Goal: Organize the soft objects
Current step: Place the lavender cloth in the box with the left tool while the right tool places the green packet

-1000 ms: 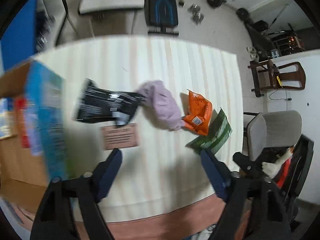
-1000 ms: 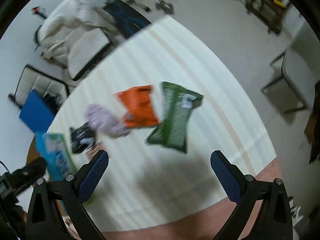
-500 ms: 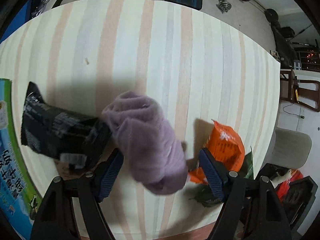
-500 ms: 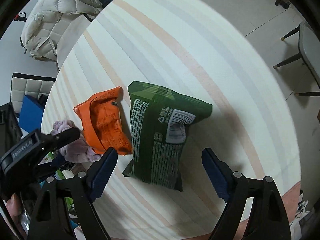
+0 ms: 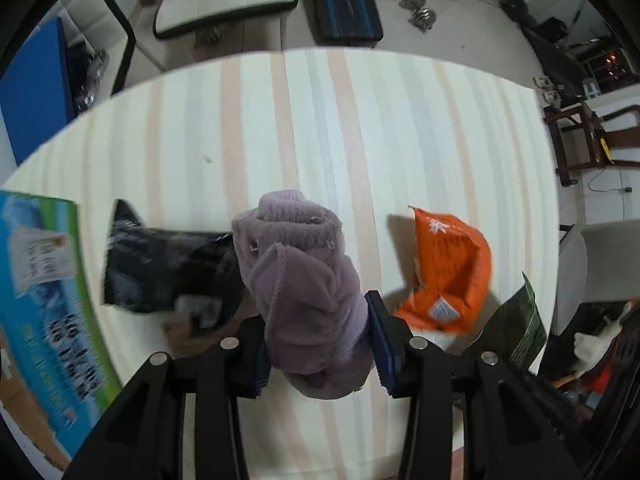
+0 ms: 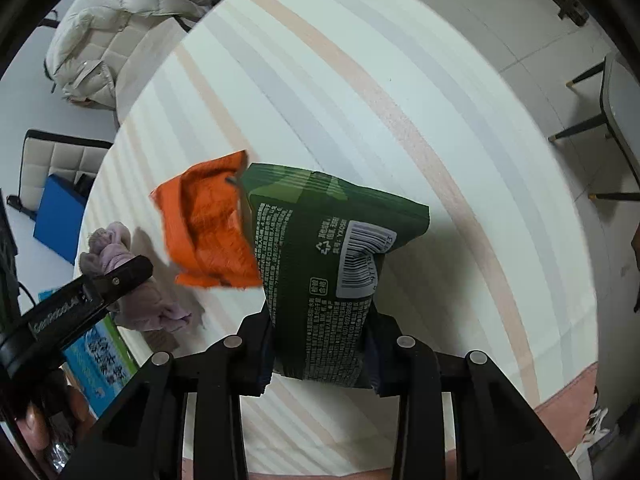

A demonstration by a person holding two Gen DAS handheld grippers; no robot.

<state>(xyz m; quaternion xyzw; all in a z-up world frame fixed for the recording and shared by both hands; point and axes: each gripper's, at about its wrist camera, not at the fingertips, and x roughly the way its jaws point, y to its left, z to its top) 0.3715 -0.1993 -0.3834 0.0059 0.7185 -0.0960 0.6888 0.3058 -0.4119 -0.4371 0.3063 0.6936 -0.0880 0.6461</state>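
The left gripper (image 5: 316,344) pinches the near end of the lilac towel roll (image 5: 300,280), its long axis running straight ahead over the tabletop (image 5: 340,128). The right gripper (image 6: 318,346) likewise pinches the green pouch (image 6: 320,264); the orange pouch (image 6: 204,232) lies beyond, between both.

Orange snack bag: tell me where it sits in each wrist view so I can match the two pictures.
Left wrist view: the orange snack bag lies right of centre on the striped table, right of the purple towel held in the left claw.
Right wrist view: the bag is left of centre, against the green packet held in the right claw.
Shared landmark: the purple towel.
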